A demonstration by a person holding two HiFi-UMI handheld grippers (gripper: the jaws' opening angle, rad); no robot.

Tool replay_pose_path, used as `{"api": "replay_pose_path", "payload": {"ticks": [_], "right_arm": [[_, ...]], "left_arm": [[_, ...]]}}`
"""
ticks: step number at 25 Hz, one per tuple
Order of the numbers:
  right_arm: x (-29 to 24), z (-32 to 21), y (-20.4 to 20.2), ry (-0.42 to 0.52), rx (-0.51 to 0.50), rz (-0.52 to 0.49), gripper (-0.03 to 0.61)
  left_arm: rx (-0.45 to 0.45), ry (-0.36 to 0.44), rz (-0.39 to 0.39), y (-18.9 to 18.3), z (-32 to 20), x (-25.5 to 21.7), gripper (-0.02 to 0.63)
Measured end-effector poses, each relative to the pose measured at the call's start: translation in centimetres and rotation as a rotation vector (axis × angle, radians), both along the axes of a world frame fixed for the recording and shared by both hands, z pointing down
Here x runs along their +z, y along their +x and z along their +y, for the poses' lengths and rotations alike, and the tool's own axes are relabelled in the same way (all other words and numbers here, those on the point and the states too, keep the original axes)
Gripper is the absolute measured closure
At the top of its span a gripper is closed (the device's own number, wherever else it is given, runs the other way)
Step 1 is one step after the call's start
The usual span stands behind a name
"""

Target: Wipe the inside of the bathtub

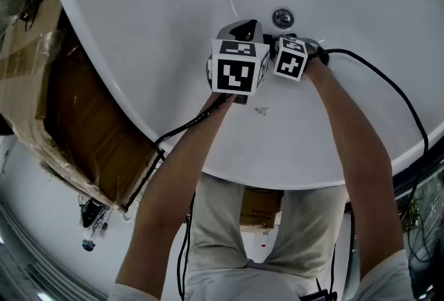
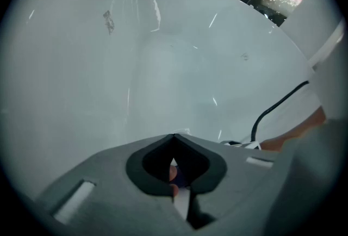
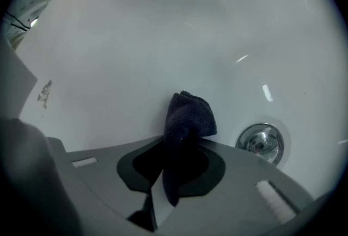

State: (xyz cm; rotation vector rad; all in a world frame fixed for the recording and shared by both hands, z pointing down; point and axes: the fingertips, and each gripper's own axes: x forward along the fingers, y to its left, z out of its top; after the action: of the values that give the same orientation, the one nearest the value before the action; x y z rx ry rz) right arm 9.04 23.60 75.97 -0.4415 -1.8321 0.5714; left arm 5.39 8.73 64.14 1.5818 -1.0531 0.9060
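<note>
Grips cloth in right gripper, drain just beside at four o'clock. Holds left gripper closed, empty, above bathtub wall.

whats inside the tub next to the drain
A dark cloth, clamped in the right gripper, lies against the white tub beside the chrome drain. The tub surface beneath the cloth is covered.
</note>
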Motion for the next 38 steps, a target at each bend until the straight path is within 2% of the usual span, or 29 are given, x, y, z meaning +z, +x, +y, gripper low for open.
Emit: {"api": "replay_pose_path", "payload": {"ticks": [4,24,32,38], "right_arm": [[-1.2,0.5,-0.2,-0.021,0.032,0.003,0.535],[-11.3,5.6,-1.4,-0.107,-0.019,-0.093,0.537],[-15.4,7.3,-1.8,-0.114,-0.01,-0.115,0.537],[-18.6,8.7,-2.2,-0.108,-0.042,-0.145,0.537]], "left_arm": [[0.011,0.001,0.002,0.2,0.1,-0.4,0.612],[0.008,0.001,0.021,0.3,1.4,-4.2,0.612],[0.015,-0.006,0.036,0.4,2.2,-5.2,0.612],[0.005,-0.022,0.047,0.6,2.9,-5.2,0.612]]}}
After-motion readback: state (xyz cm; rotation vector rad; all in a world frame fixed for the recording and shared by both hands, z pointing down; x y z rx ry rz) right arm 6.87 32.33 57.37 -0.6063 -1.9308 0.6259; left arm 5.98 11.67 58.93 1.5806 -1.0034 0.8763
